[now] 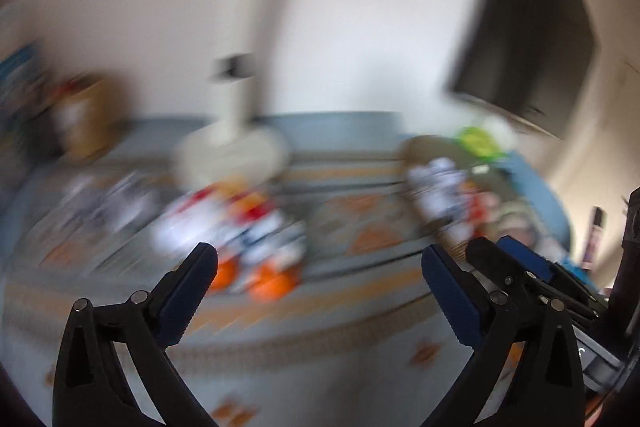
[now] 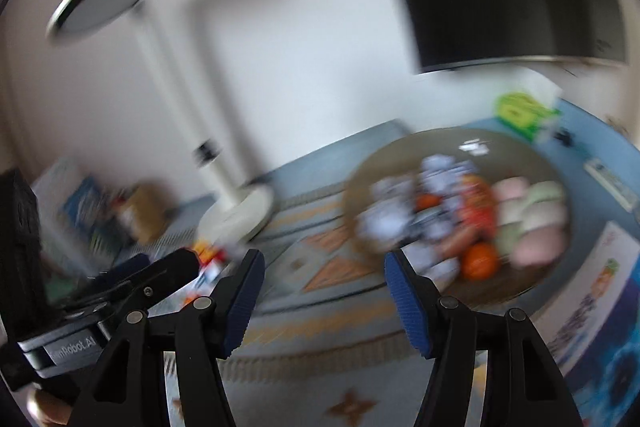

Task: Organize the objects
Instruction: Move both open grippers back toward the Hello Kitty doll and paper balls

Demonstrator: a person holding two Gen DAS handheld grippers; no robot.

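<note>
**A:** Both views are badly smeared, so we can only give outlines. On our left gripper (image 1: 320,269) the jaws stand spread wide with nothing between them, only bare patterned cloth (image 1: 360,347) below.

**B:** Agreed. Our right gripper (image 2: 324,277) is parted about halfway, and it too pinches nothing. The cloth between its blue pads (image 2: 408,303) is bare.

**A:** Where are the things to organize? We make out a loose heap of small packets (image 1: 236,227), white, red and orange, lying on the cloth just beyond the left fingertip.

**B:** And a second lot sits in the round shallow tray (image 2: 360,187) ahead and to the right of our right gripper: pale wrapped pieces, an orange ball (image 2: 480,261), pink and pale green lumps. What each is, we cannot tell through the blur.

**A:** For edges, the tray's near rim lies close past the right pad. The white lamp base (image 2: 236,217) stands behind the heap, near the wall, its stem rising to a round head.

**B:** The open room is the strip of cloth between heap and tray, running toward us under both grippers. On the far left boxes (image 1: 84,115) crowd the wall. On the right a dark screen (image 1: 528,39) hangs above the tray, and a green thing (image 2: 520,111) sits behind it.

**A:** Our two grippers sit close, side by side, each showing at the edge of the other's view.
</note>
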